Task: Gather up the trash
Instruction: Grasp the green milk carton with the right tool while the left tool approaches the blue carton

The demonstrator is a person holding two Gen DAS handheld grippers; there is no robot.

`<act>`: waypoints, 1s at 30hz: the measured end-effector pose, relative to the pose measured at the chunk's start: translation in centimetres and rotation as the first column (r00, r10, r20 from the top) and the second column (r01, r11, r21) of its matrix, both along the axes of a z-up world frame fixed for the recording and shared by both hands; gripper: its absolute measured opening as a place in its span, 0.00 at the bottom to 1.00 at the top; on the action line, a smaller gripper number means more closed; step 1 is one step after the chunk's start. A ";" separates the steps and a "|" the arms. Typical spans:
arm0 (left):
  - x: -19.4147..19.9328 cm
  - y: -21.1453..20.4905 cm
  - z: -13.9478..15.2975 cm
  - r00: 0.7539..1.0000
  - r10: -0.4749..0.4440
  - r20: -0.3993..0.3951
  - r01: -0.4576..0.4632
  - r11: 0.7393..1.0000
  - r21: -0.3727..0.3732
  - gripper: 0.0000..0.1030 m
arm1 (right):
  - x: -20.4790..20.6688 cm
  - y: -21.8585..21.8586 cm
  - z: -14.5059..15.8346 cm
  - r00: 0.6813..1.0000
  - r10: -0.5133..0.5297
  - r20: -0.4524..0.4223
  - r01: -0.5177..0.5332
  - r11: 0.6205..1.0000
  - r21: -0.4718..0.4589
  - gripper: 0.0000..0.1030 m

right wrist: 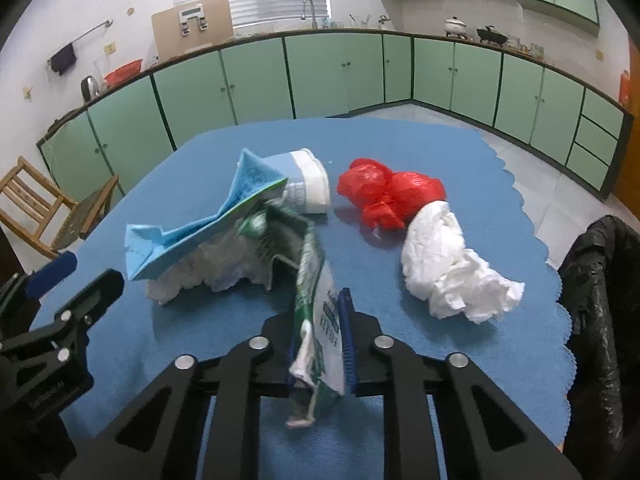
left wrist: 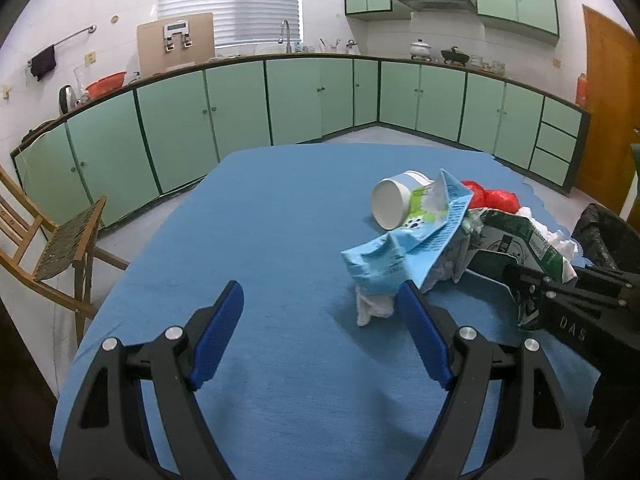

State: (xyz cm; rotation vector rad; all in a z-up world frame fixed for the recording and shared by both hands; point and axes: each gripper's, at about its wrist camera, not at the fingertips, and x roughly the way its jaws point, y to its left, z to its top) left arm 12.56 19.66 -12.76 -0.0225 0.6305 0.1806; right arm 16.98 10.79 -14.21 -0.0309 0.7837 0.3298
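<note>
Right gripper (right wrist: 320, 344): nearest the lens, blue pads clamped on the flattened green-and-white carton (right wrist: 318, 300).
Left gripper (left wrist: 320, 320): jaws spread wide, nothing between them, over bare blue tablecloth (left wrist: 240, 220).
Trash heap: crushed light-blue carton (left wrist: 396, 248) and tipped white paper cup (left wrist: 394, 202) just beyond the left gripper's right pad (touching it or not, unclear).
Right view only: red plastic bag (right wrist: 390, 192) touching white crumpled tissue wad (right wrist: 452, 268), whole.
Black bin bag (right wrist: 600, 300): at the table's right edge.
</note>
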 end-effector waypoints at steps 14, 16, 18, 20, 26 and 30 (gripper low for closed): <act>0.3 -2.7 -0.3 0.996 -0.092 -0.009 0.092 0.996 0.011 0.75 | -0.2 -4.1 1.4 0.997 -0.070 0.012 0.069 0.996 0.063 0.13; 0.5 -3.1 -0.4 0.994 -0.108 -0.015 0.108 0.994 0.012 0.75 | -0.3 -4.5 1.6 0.997 -0.076 0.013 0.075 0.995 0.072 0.13; 0.8 -3.6 -0.7 0.992 -0.125 -0.027 0.125 0.992 0.016 0.75 | -0.4 -4.7 1.7 0.997 -0.082 0.016 0.080 0.994 0.073 0.13; 1.0 -4.1 -0.8 0.990 -0.134 -0.036 0.135 0.991 0.027 0.75 | -0.3 -4.9 1.7 0.996 -0.086 0.013 0.085 0.993 0.077 0.13; 2.2 -4.2 -0.9 0.990 -0.130 -0.053 0.131 0.991 0.003 0.75 | -0.3 -5.1 1.4 0.996 -0.091 0.002 0.091 0.993 0.078 0.13; 3.1 -4.6 -1.3 0.987 -0.142 -0.077 0.142 0.990 -0.008 0.75 | -0.3 -5.3 1.4 0.996 -0.088 0.004 0.087 0.994 0.071 0.13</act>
